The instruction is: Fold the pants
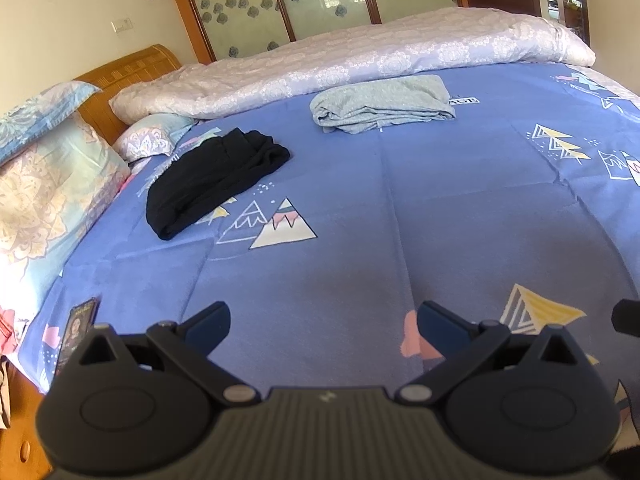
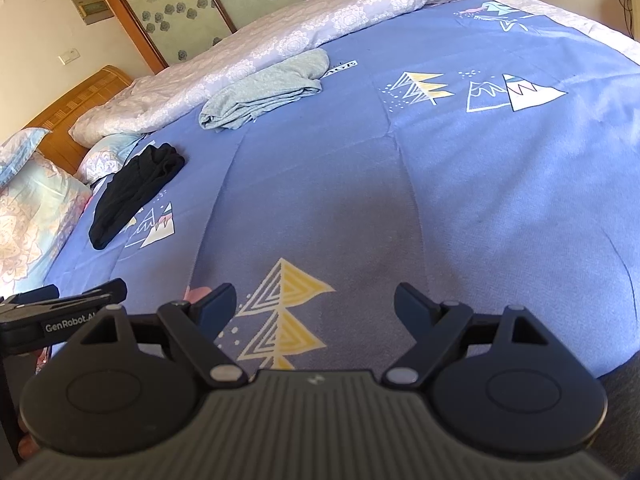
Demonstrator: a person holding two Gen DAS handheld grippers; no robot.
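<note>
While both tools hover over the blue bedsheet (image 1: 360, 208), the left gripper (image 1: 324, 322) and right gripper (image 2: 314, 304) gape wide, holding nothing. Black pants (image 1: 212, 180) lie crumpled near the pillows (image 1: 52, 184), grey pants (image 1: 380, 104) folded beside the quilt (image 1: 340, 60), likely awaiting pickup.

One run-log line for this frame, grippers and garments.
left gripper: open, empty | right gripper: open, empty | crumpled black pants: untouched on blue patterned bedsheet | folded light grey garment: near quilt
</note>
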